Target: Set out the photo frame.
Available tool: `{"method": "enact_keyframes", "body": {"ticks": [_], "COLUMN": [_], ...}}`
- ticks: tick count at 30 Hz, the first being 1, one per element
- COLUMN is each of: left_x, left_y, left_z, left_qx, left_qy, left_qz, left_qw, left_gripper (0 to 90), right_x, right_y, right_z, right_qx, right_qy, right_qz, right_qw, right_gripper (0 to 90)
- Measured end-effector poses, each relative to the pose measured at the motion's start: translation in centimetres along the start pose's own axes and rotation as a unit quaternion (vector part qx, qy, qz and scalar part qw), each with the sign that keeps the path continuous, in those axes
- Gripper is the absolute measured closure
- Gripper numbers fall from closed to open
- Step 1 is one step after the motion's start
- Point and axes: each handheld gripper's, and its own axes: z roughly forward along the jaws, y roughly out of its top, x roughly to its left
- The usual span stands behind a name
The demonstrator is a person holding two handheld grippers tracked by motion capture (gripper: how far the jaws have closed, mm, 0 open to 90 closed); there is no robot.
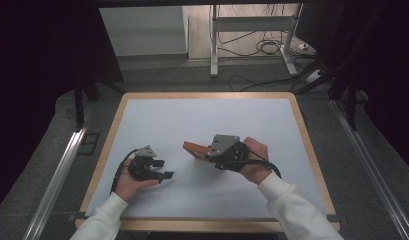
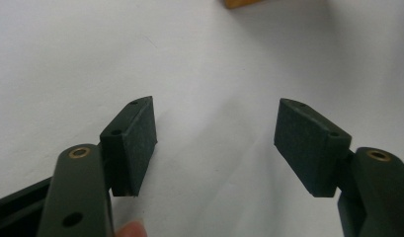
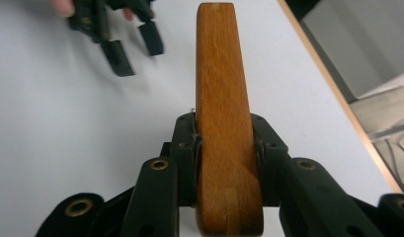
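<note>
A flat orange-brown wooden piece (image 1: 191, 148) is held on edge just above the white table top, right of centre. My right gripper (image 1: 208, 153) is shut on it. In the right gripper view the pads press both sides of the wooden piece (image 3: 223, 94) near its close end, and the rest juts forward past the right gripper (image 3: 224, 148). My left gripper (image 1: 164, 169) rests low at the front left, open and pointing right. In its own view the left gripper (image 2: 217, 143) holds nothing, and a corner of the wooden piece (image 2: 241, 3) peeks in at the top. The left gripper (image 3: 133, 47) shows blurred at top left.
The white mat (image 1: 202, 115) covers a table with a light wooden rim (image 1: 207, 95). Metal rails (image 1: 57, 175) run along both sides on the grey floor. Beyond the far edge stand white desk legs (image 1: 214, 45) and loose cables (image 1: 264, 47).
</note>
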Motion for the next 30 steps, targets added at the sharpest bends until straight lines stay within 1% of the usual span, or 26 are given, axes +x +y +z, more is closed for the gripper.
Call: {"method": "enact_keyframes", "body": {"ticks": [2,4,6,9,11,13,14,15,17,18,19,20,27,28,30], "left_x": [0.0,0.0,0.0,0.0,0.0,0.0,0.0,0.0,0.0,0.0,0.0,0.0,0.0,0.1,0.1], "left_y": [0.0,0.0,0.0,0.0,0.0,0.0,0.0,0.0,0.0,0.0,0.0,0.0,0.0,0.0,0.0], "left_z": [0.0,0.0,0.0,0.0,0.0,0.0,0.0,0.0,0.0,0.0,0.0,0.0,0.0,0.0,0.0], "left_qx": [0.000,0.001,0.001,0.001,0.002,0.002,0.002,0.002,0.002,0.002,0.002,0.002,0.002,0.002,0.002], "left_qy": [0.000,0.000,0.000,0.000,0.000,0.000,0.000,0.000,0.000,0.000,0.000,0.000,0.000,0.000,0.000], "left_qz": [0.000,0.000,0.001,0.002,0.002,0.002,0.002,0.002,0.002,0.002,0.002,0.002,0.002,0.002,0.002], "left_qw": [1.0000,1.0000,1.0000,1.0000,1.0000,1.0000,1.0000,1.0000,1.0000,1.0000,1.0000,1.0000,1.0000,1.0000,1.0000], "left_gripper": [32.1,32.2,32.1,32.1,32.1,32.0,32.0,32.0,31.9,31.8,31.8,31.8,31.7,31.6,31.6], "right_x": [0.0,-0.1,-0.3,-0.8,-1.1,-1.6,-1.6,-1.8,-2.0,-2.1,-2.3,-2.3,-3.1,-3.3,-3.5], "right_y": [-0.1,-0.2,-0.4,-0.6,-0.6,-0.6,-0.6,-0.6,-0.7,-0.7,-0.8,-0.8,-1.1,-1.1,-1.2], "right_z": [-0.1,-0.1,-0.1,-0.1,-0.2,-0.2,-0.2,-0.1,-0.1,0.0,0.0,0.0,0.3,0.3,0.3], "right_qx": [0.003,0.000,0.002,0.002,0.003,0.006,0.006,0.006,0.008,0.006,0.007,0.007,0.010,0.011,0.012], "right_qy": [0.002,0.002,-0.007,-0.025,-0.034,-0.043,-0.043,-0.044,-0.052,-0.056,-0.063,-0.063,-0.072,-0.076,-0.076], "right_qz": [-0.002,0.000,0.002,0.013,0.021,0.033,0.033,0.035,0.043,0.043,0.050,0.050,0.070,0.069,0.074], "right_qw": [1.0000,1.0000,1.0000,0.9996,0.9992,0.9985,0.9985,0.9984,0.9977,0.9975,0.9968,0.9968,0.9949,0.9947,0.9942], "right_gripper": [69.4,69.2,68.7,67.1,63.5,57.6,57.6,55.7,53.1,52.1,51.3,51.3,50.4,50.4,50.4]}}
